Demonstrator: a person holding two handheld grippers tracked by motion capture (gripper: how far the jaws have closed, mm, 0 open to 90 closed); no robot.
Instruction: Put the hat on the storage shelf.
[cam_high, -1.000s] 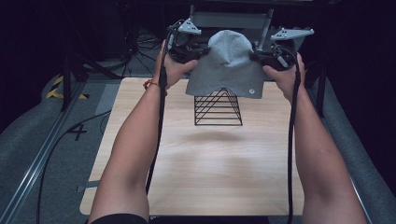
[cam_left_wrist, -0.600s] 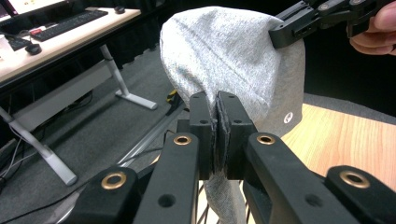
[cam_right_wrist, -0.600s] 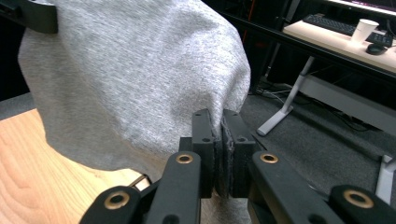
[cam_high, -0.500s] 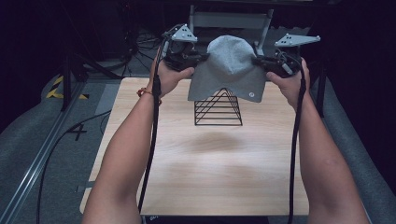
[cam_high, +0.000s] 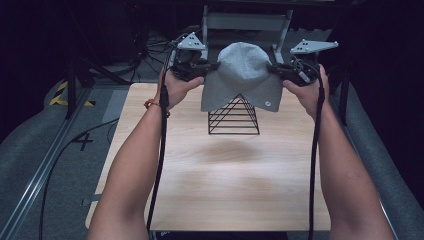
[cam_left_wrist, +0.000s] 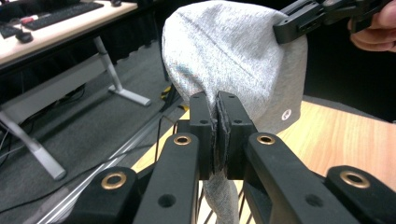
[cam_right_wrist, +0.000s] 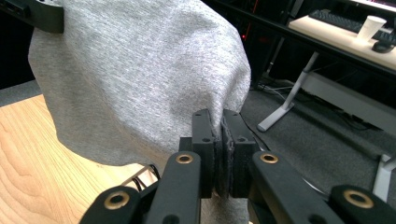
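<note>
At the upper centre of the high view, a grey beanie (cam_high: 243, 75) hangs crown-up, opening down, over a black wire pyramid rack (cam_high: 234, 116) on the bench (cam_high: 220, 175), both the left tongs (cam_high: 207, 66) and the right tongs (cam_high: 276, 69) clamped on its edges.

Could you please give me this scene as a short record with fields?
held: grey hat, stretched between the two grippers
left gripper: shut on the hat's edge
right gripper: shut on the opposite edge
below: black wire pyramid rack, the hat's lower edge overlapping its tip
surface: wooden table
hat mark: small round logo near the rim
</note>
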